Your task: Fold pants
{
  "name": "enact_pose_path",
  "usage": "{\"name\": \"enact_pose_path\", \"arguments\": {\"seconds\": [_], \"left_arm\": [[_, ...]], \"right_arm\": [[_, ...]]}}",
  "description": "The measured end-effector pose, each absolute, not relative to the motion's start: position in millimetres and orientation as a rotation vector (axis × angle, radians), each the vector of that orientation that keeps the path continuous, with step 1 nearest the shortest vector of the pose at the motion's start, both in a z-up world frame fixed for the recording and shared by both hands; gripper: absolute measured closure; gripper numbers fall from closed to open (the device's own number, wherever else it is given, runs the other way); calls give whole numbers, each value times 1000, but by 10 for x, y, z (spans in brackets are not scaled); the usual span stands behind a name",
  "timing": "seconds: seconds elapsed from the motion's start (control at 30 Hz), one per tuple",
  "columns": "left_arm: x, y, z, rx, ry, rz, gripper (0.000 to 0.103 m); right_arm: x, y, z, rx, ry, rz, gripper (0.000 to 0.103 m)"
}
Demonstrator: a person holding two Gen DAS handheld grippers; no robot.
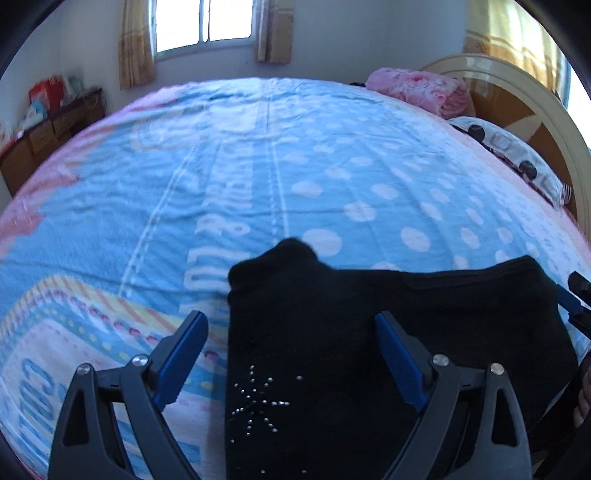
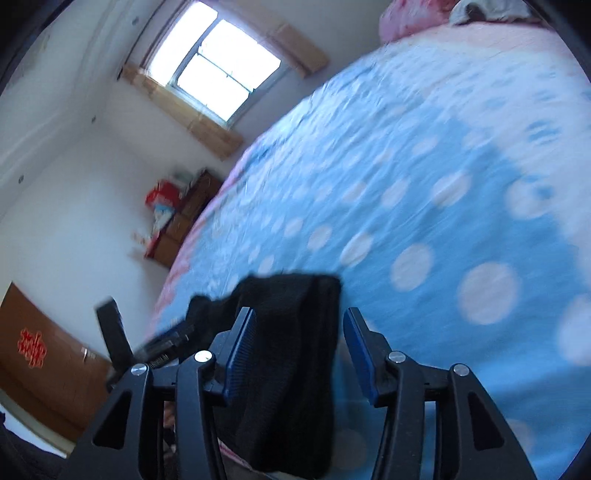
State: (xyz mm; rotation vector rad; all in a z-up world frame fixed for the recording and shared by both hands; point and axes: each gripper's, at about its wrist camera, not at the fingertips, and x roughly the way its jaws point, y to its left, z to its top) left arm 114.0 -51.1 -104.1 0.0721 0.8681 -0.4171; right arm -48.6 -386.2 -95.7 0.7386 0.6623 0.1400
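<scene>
The black pants [image 1: 332, 332] lie folded on the near edge of the bed, with a star of small studs on the left part. My left gripper [image 1: 291, 328] is open just above them, its blue fingers apart on either side of the cloth's left half. The right gripper's tip [image 1: 576, 299] shows at the pants' right end. In the right wrist view the pants [image 2: 295, 354] sit as a thick folded stack between the open blue fingers of my right gripper [image 2: 299, 325]. The left gripper [image 2: 162, 350] shows beyond the stack at left.
The bed is covered by a blue blanket with white dots [image 1: 295, 166]. A pink quilt [image 1: 421, 88] and a spotted pillow [image 1: 513, 155] lie by the headboard [image 1: 546, 110] at the right. A wooden dresser [image 1: 48, 129] stands at the far left, a window [image 1: 205, 22] behind.
</scene>
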Motion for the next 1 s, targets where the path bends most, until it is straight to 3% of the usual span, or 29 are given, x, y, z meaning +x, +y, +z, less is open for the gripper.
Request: {"name": "enact_pose_path", "arguments": {"seconds": [0.2, 0.37, 0.6, 0.8, 1.0], "left_arm": [[1108, -468, -1062, 108, 817, -373, 0], [1175, -310, -1146, 0, 826, -408, 0], [1102, -251, -1074, 35, 826, -375, 0], [940, -34, -716, 72, 706, -293, 1], [852, -182, -605, 67, 687, -327, 1]], "right_arm": [[-577, -3661, -611, 505, 598, 56, 51], [-371, -3141, -636, 298, 641, 139, 51], [-226, -3252, -1081, 407, 776, 110, 46], [-495, -3569, -778, 486, 678, 50, 46], [-620, -3250, -431, 254, 596, 23, 47]]}}
